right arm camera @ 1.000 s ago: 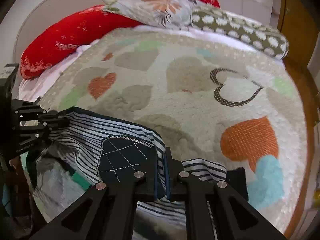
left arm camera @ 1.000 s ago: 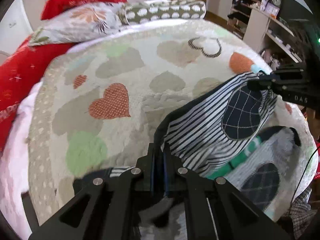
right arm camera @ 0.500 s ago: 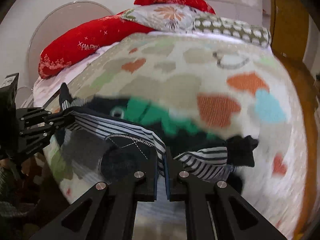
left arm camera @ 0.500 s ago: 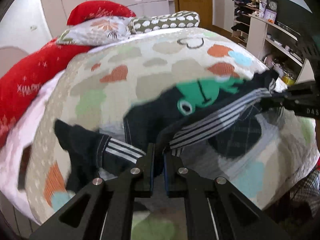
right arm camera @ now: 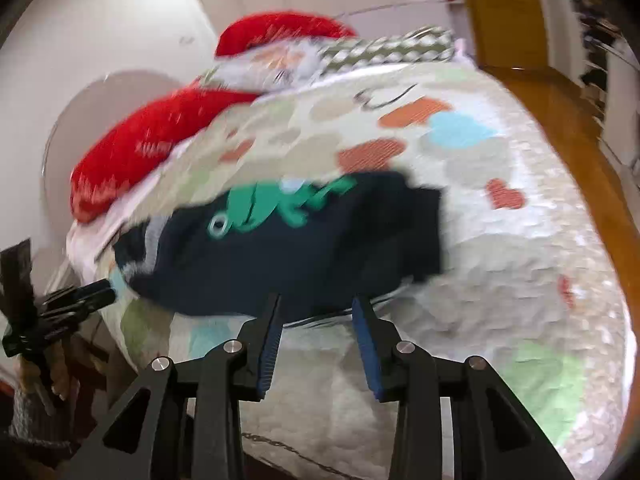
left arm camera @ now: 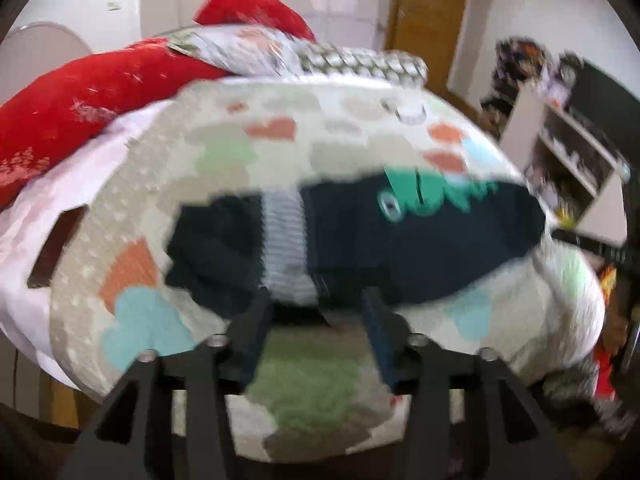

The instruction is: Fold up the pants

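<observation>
Opening left gripper (left arm camera: 316, 308) | right gripper (right arm camera: 316, 312) | pants (left arm camera: 400, 240) released

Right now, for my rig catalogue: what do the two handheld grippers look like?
Both match: the left gripper and right gripper have angular matte-black fingers with triangular cut-outs, silver screw heads, and flat dark-blue pads. No cables or sleeves are visible.

The right gripper (right arm camera: 316, 312) is opening, its jaws apart, with the dark pants (right arm camera: 296, 256) lying just beyond its fingertips on the heart-patterned blanket (right arm camera: 500, 280).
</observation>
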`<state>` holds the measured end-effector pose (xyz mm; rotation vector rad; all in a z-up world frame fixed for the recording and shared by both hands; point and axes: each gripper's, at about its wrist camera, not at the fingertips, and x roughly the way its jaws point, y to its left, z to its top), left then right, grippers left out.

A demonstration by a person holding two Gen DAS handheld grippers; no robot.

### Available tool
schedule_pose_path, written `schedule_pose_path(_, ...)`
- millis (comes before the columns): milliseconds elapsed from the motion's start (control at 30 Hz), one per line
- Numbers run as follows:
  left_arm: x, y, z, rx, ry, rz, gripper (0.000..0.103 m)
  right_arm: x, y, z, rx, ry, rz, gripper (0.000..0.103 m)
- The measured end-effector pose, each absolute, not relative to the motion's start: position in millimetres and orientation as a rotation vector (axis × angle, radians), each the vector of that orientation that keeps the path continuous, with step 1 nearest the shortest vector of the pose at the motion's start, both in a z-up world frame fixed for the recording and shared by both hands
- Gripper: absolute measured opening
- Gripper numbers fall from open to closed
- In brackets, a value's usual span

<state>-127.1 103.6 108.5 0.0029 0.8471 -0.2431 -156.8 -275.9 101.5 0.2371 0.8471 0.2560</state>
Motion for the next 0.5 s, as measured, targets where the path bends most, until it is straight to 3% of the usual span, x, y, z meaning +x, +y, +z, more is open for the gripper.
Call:
schedule_pose_path(33,-117.9,108.3,111.0,-0.024,0.839,-0.21,0.062,-157.8,-280.7,103.9,0.249,0.836,0.243,0.039)
schedule_pose_path(100,-98.4,114.5,107.2,-0.061,0.839,-0.171,0.062,-154.0,-290.6,107.4,0.277,0.823,0.225,0.039)
schedule_pose_path(200,-64.9,122.7,84.9,-0.091,0.879,-0.094,0.062,-140.7,-300.0,103.4,0.313,0.841,0.194,0.048)
schedule_pose_path(367,-42.0,129.5,46.1,0.023,0.91,0.09,0.062,-113.8,-297.0,96.2,0.236,0.858,0.126,0.049)
schedule_pose_path(400,-40.6,133.3,40.4,0.018,0.917,0.1,0.065,-106.8,-294.4,94.1,0.207,0.876,0.113,0.037)
schedule_pose_path(433,-40.9,138.3,36.5,0.002,0.917,0.108,0.069,-101.7,-293.0,92.6,0.184,0.892,0.108,0.012)
schedule_pose_path(500,-39.3,149.8,31.9,-0.066,0.923,0.101,0.073,-88.0,-293.6,91.9,0.18,0.896,0.09,0.013)
